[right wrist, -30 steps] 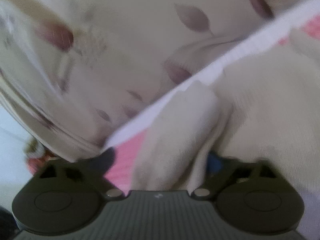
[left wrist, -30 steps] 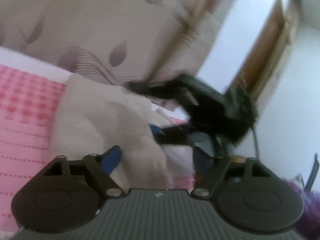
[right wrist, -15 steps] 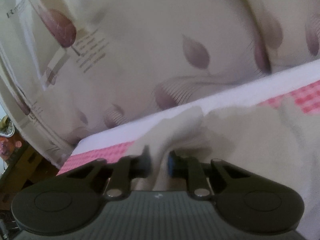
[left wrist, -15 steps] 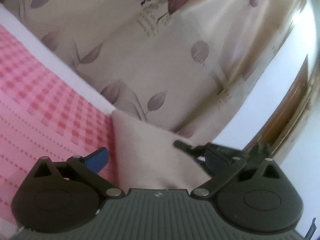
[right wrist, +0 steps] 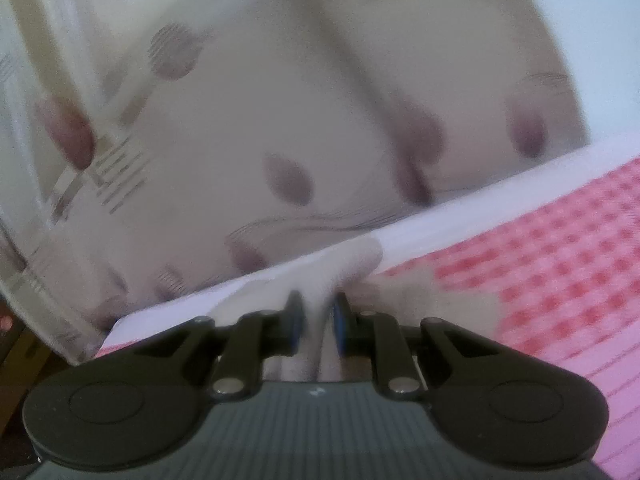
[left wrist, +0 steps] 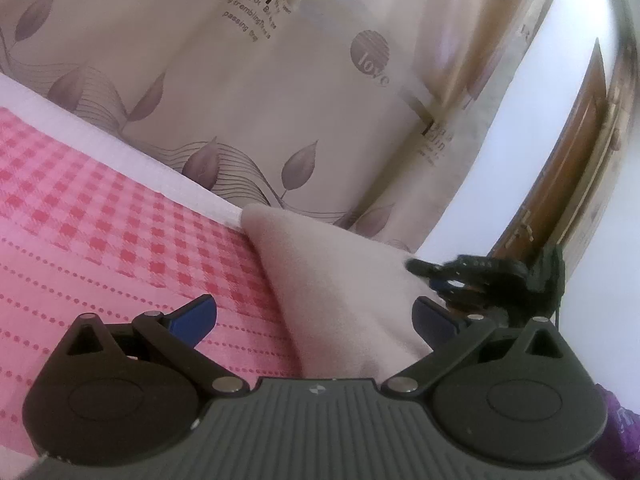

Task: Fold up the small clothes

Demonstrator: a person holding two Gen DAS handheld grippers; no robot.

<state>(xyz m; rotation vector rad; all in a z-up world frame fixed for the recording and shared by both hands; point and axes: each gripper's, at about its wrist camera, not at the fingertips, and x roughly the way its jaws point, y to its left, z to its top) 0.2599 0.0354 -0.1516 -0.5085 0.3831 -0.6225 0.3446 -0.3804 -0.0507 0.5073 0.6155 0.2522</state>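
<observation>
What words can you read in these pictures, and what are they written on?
"R": big letter near the top of the curtain, left wrist view.
"love": inside a round grey spot on that curtain.
"for you", "trembling", "passing": small lines under the big R, partly cut off and blurred.
Darker small print further right on the curtain: too blurred to read.
Right wrist view: the curtain's print is smeared, nothing readable.
</observation>
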